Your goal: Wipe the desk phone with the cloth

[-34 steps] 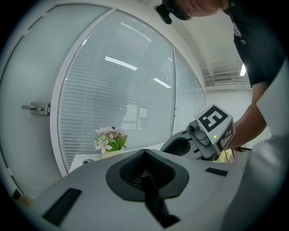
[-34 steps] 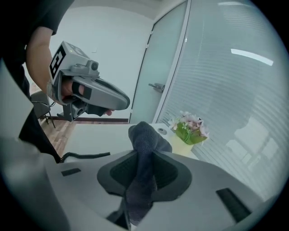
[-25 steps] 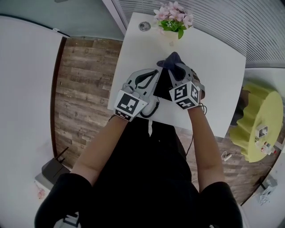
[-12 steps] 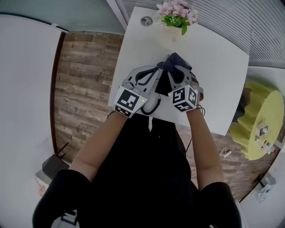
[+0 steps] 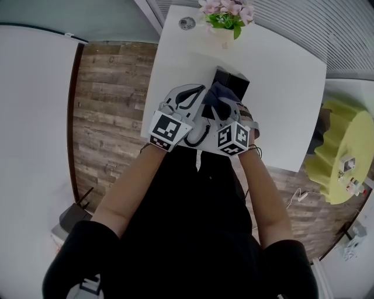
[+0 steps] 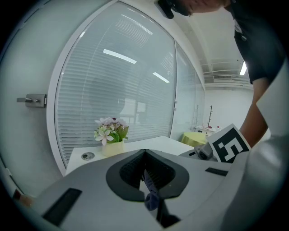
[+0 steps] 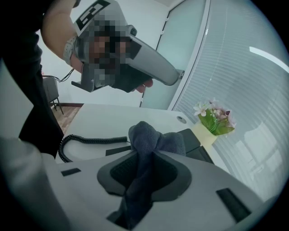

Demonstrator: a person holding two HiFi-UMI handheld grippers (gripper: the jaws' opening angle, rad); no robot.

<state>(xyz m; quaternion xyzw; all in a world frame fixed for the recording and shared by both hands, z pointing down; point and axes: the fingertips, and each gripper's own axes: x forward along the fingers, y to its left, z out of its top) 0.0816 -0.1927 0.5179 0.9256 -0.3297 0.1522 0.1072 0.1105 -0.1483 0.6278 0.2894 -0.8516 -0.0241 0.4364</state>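
Right gripper (image 5: 222,108) has dragged the cloth (image 5: 216,93) nearer, baring the desk phone (image 5: 231,82)

Cloth (image 5: 217,93) atop desk phone (image 5: 232,80); flowers (image 5: 225,13) behind, table (image 5: 280,76) far edge.

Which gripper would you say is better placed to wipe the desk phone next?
Right: the right gripper holds the cloth over the desk phone; the left gripper, jaws together, sits beside it.
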